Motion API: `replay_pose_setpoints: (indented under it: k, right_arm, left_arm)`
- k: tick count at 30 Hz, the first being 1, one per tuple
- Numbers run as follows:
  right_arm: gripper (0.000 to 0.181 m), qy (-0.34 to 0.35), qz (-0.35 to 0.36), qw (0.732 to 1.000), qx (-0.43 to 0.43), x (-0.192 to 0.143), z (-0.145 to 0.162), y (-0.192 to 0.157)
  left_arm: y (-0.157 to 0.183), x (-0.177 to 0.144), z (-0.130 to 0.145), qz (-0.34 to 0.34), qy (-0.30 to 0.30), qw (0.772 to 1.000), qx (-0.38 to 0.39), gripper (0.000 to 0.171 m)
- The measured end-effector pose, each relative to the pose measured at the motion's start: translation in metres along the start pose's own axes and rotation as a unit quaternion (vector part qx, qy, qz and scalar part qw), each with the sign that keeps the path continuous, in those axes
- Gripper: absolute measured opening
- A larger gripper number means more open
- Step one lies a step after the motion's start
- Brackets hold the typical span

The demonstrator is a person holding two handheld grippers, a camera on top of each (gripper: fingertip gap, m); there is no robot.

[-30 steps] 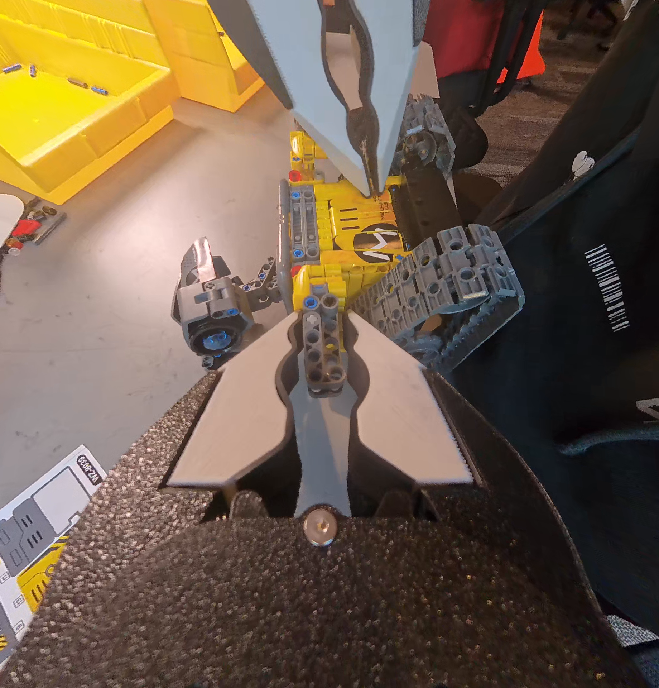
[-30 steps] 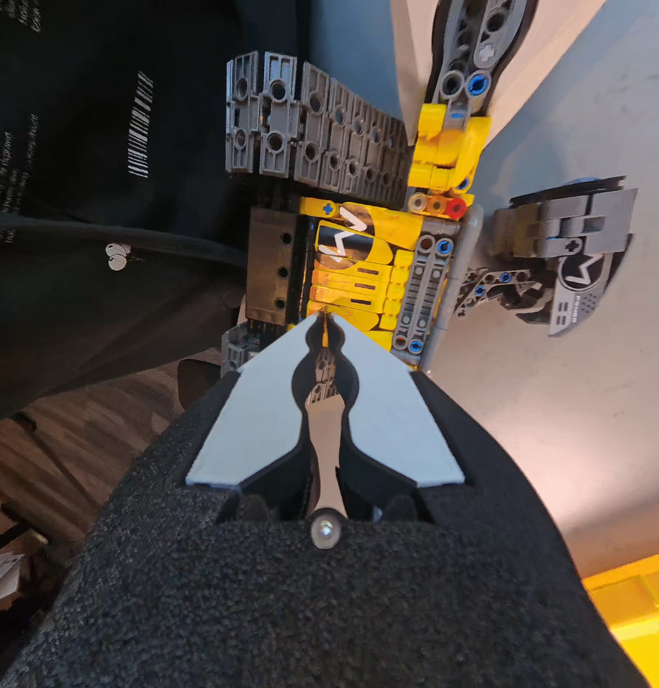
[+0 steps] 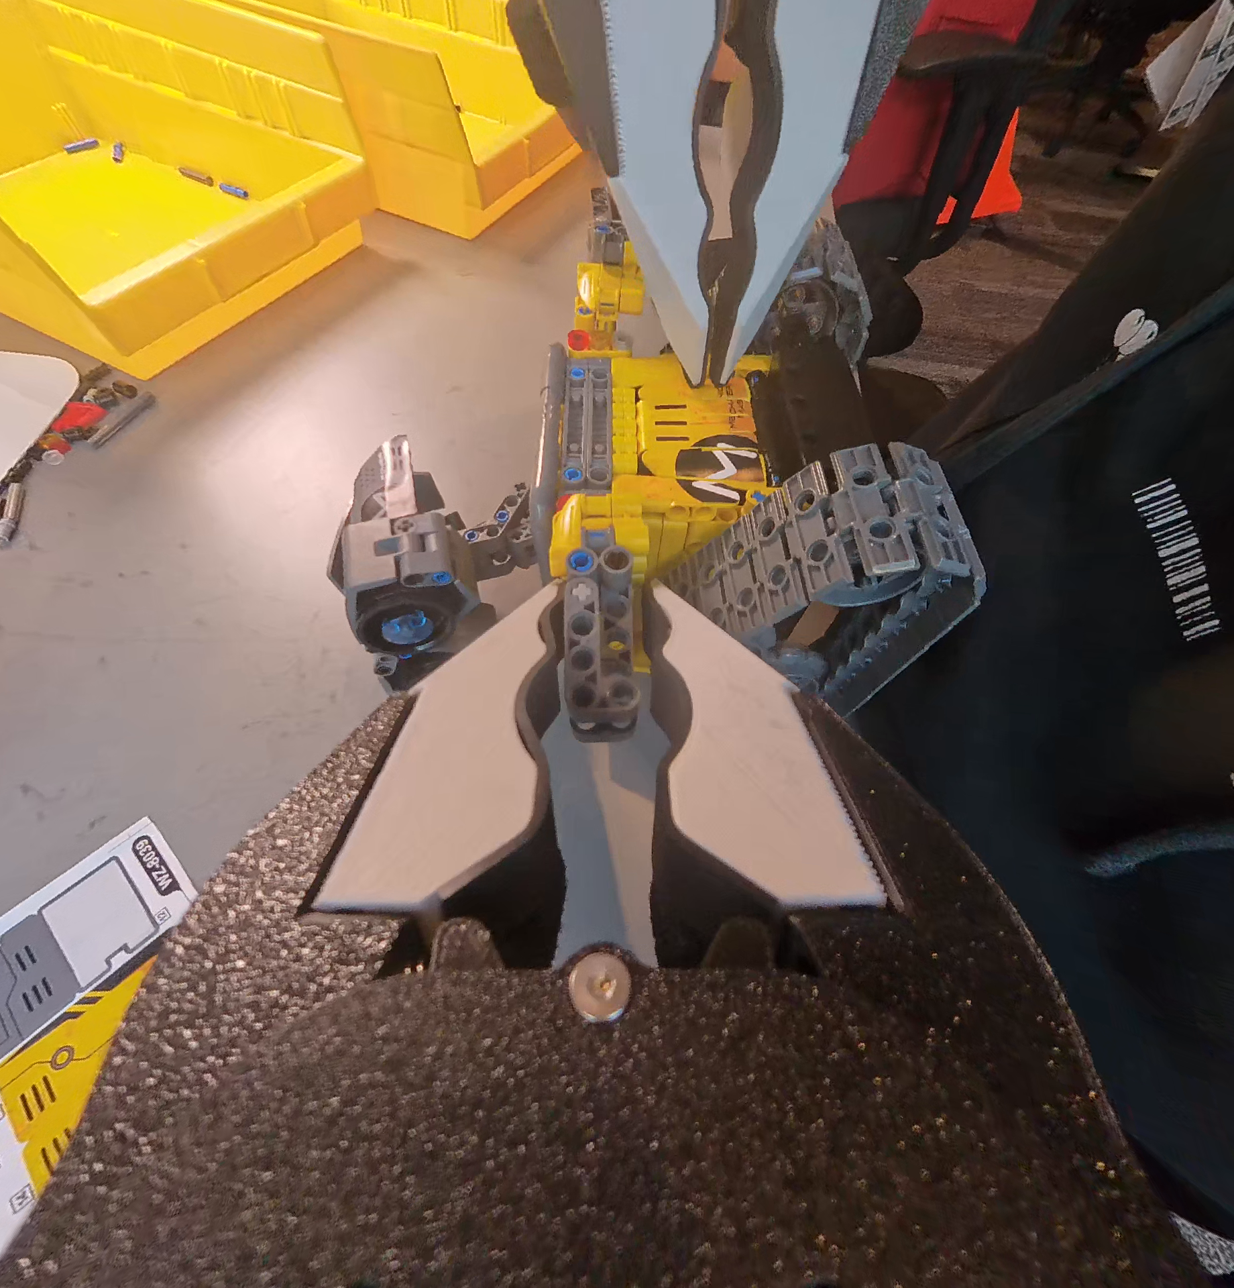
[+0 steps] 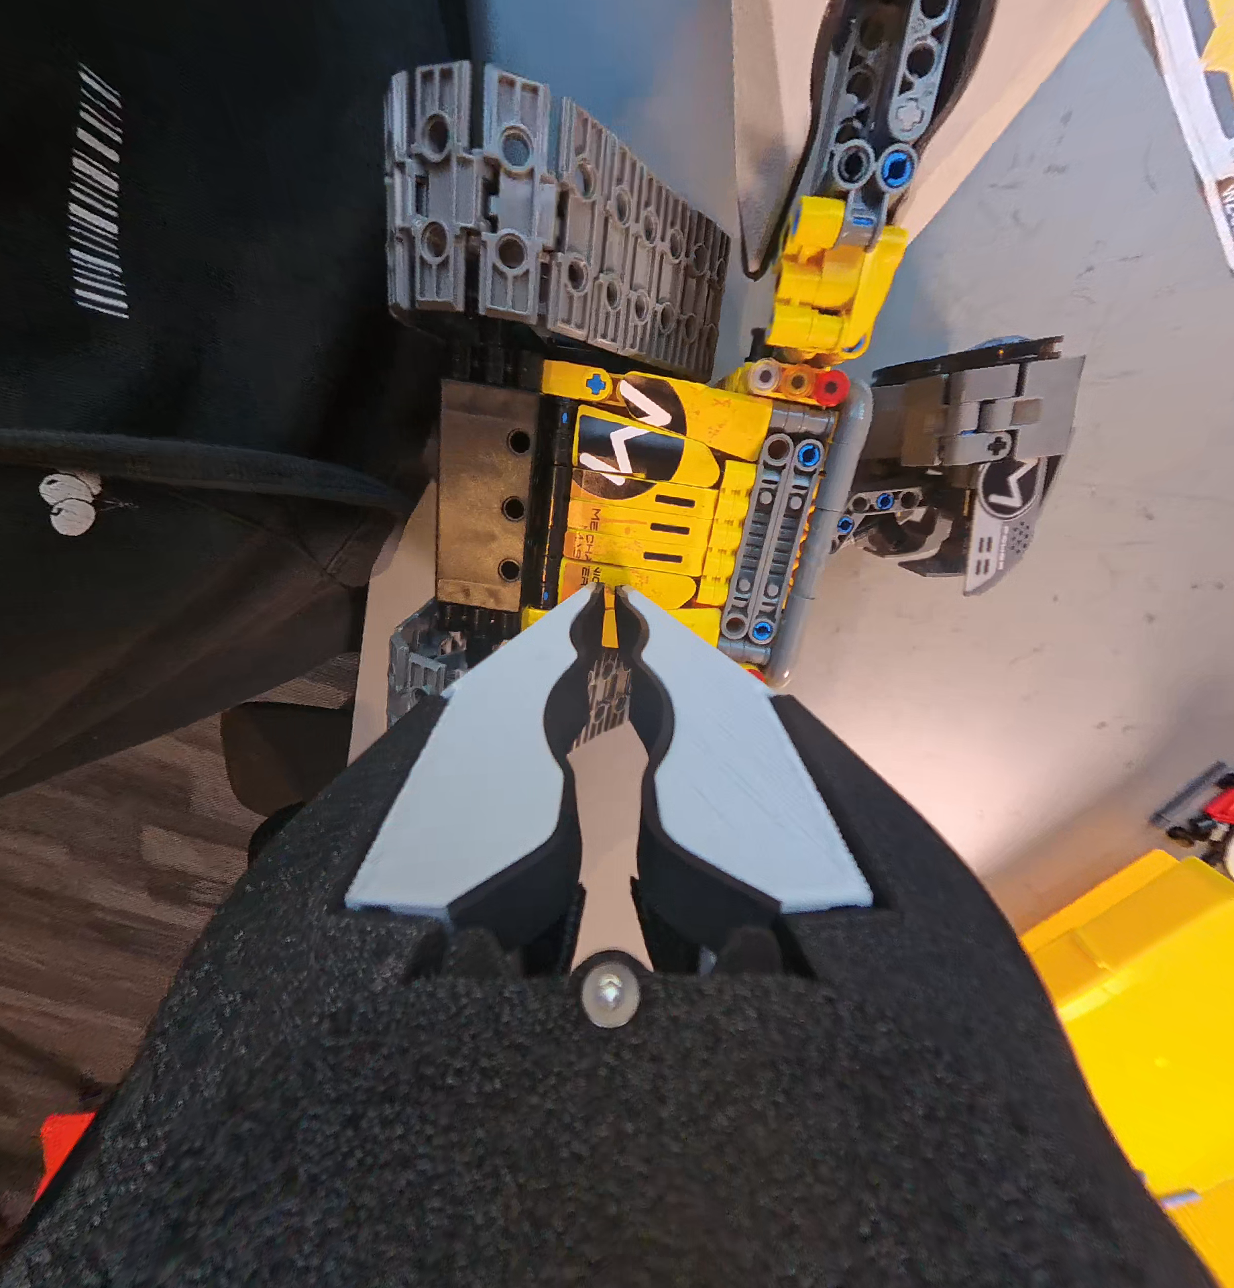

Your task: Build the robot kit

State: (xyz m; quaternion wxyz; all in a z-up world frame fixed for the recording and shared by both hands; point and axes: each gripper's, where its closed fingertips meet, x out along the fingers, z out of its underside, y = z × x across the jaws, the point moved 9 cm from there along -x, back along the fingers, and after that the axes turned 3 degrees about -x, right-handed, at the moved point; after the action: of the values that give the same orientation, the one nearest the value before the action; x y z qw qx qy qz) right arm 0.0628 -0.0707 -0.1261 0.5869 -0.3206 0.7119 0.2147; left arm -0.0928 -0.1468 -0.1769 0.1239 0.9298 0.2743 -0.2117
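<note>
A yellow brick-built tracked robot model (image 3: 670, 432) lies on the grey table (image 3: 182, 627). It has grey tracks (image 3: 837, 537) and a grey head unit (image 3: 405, 564). My left gripper (image 3: 604, 592) is shut on the model's grey holed arm beam (image 3: 597, 655). My right gripper (image 4: 608, 592) is shut on a thin yellow panel edge (image 4: 608, 624) of the model's body (image 4: 642, 502). The right gripper also shows in the left wrist view (image 3: 712, 380), coming down from above. The left gripper shows at the top of the right wrist view (image 4: 872, 139), holding the arm.
Yellow bins (image 3: 147, 230) with a few small pins stand at the back left, and one shows in the right wrist view (image 4: 1158, 1010). Loose small parts (image 3: 78, 418) lie beside them. An instruction sheet (image 3: 57, 976) lies near left. A person's black garment (image 3: 1088, 627) is along the table's edge. Tip to tip, the grippers are about 9 centimetres apart.
Both grippers keep their holds. The right wrist view has shifted slightly, so the instruction sheet now shows at its top right. The model has barely moved.
</note>
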Motion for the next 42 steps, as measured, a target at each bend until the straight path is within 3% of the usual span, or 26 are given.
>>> replay_pose_setpoints:
  k: [3,5,18,21,24,30,37,42]
  right_arm:
    - [0.005,0.002,0.026,1.0,0.003,0.0,-0.002,-0.006]
    - [0.018,0.013,0.026,0.999,0.022,-0.001,-0.001,-0.006]
    - [0.021,0.044,0.045,0.996,0.062,0.0,0.003,-0.012]
    - [0.022,0.07,0.039,0.994,0.07,-0.013,0.012,-0.015]
    - [0.022,0.091,0.077,0.99,0.073,-0.027,0.023,-0.015]
    - [0.023,0.181,0.137,0.969,0.099,-0.042,0.05,-0.019]
    - [0.048,0.28,0.2,0.932,0.117,-0.022,0.091,-0.015]
    - [0.04,0.324,0.212,0.913,0.129,-0.003,0.108,-0.003]
  left_arm:
    - [0.001,0.0,0.002,-0.002,0.006,1.0,-0.003,0.019]
    - [0.002,-0.001,0.003,-0.005,0.008,1.0,0.0,0.019]
    - [0.005,-0.002,0.003,-0.014,0.024,0.999,0.024,0.019]
    - [0.005,-0.003,0.006,-0.014,0.042,0.998,0.037,0.019]
    - [0.003,-0.003,0.005,-0.014,0.044,0.998,0.046,0.02]
    - [-0.011,-0.008,0.002,-0.034,0.054,0.996,0.056,0.024]
    - [-0.021,-0.014,0.003,-0.052,0.065,0.995,0.052,0.027]
    - [-0.028,-0.016,0.001,-0.072,0.067,0.994,0.054,0.027]
